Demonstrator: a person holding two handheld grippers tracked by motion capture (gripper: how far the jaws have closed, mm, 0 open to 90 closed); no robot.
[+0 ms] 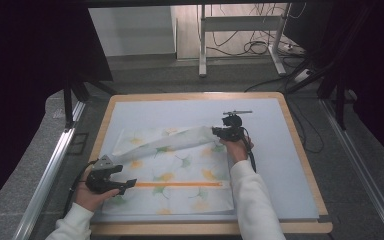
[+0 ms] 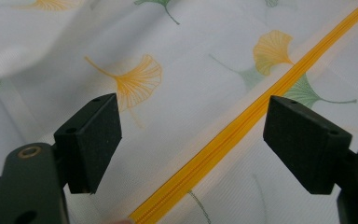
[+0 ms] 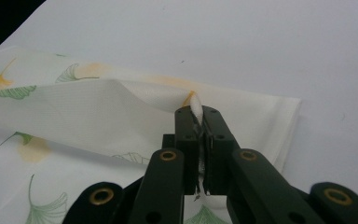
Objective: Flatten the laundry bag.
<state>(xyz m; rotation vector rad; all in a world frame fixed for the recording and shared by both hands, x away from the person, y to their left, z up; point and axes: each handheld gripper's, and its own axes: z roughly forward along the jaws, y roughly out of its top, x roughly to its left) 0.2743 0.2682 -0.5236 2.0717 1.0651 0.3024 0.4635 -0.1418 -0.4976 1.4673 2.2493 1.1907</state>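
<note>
While the right claw (image 3: 199, 122) clamps a bunched corner of the printed cloth (image 1: 175, 170), the left claw (image 1: 125, 185) stands wide open, nothing between its pads, just above the cloth's orange zipper (image 1: 180, 184). Seen from the high view, the cloth lies across the near-left part of the surface (image 1: 275, 165), a pale grey mat framed by a light wooden edge (image 1: 307, 165). Its far-left portion is lifted and folded over as a band running from the left claw's side to the right claw (image 1: 219, 133). In the right gripper view the pinched fold rises as a small white tip between the shut pads, and the rest of the corner lies flat on the grey mat beyond. In the left gripper view the zipper (image 2: 242, 135) crosses diagonally between the two parted pads, over white fabric printed with yellow and green fan-shaped leaves. White sleeves (image 1: 252, 200) cover both forearms. Around the surface, the room shows a grey floor (image 1: 180, 75), metal rails (image 1: 45, 180) at both sides, a white table frame (image 1: 240, 22) at the back, loose cables (image 1: 250, 47) and dark curtains (image 1: 25, 75).
</note>
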